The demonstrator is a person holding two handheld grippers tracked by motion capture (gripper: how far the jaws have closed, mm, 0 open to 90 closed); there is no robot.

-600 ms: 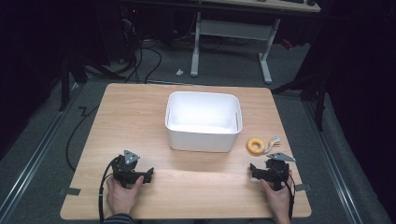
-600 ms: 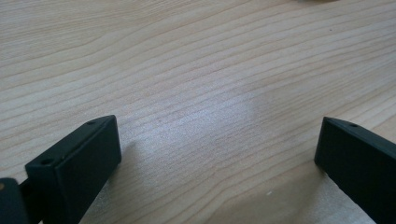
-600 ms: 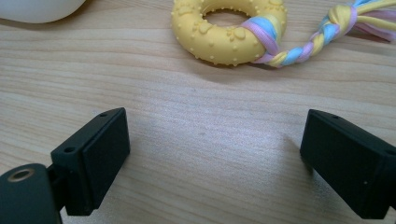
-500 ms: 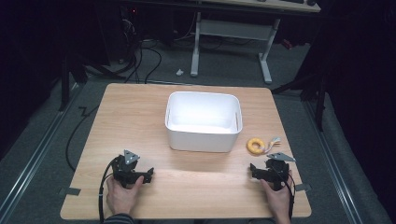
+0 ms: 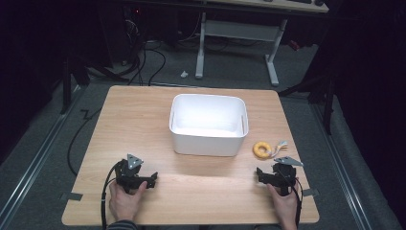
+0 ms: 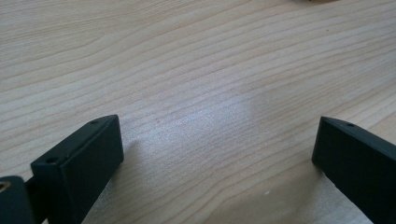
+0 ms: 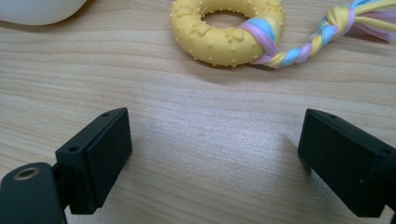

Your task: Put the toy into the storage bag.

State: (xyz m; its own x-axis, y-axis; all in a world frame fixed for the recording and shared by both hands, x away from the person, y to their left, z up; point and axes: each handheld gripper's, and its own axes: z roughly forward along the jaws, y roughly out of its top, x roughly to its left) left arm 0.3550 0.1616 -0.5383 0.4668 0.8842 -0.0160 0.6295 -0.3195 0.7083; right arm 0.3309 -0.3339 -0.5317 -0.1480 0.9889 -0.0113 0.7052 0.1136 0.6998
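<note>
Nothing moved; knobbly yellow ring toy [image 7: 227, 35]

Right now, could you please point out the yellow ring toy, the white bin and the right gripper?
Yellow ring toy [image 7: 227, 49]: right gripper view, on the ring's near curve.
White bin [image 5: 206, 143]: high view, on its front wall.
Right gripper [image 7: 215, 156]: right gripper view, midway between its open jaws.
</note>
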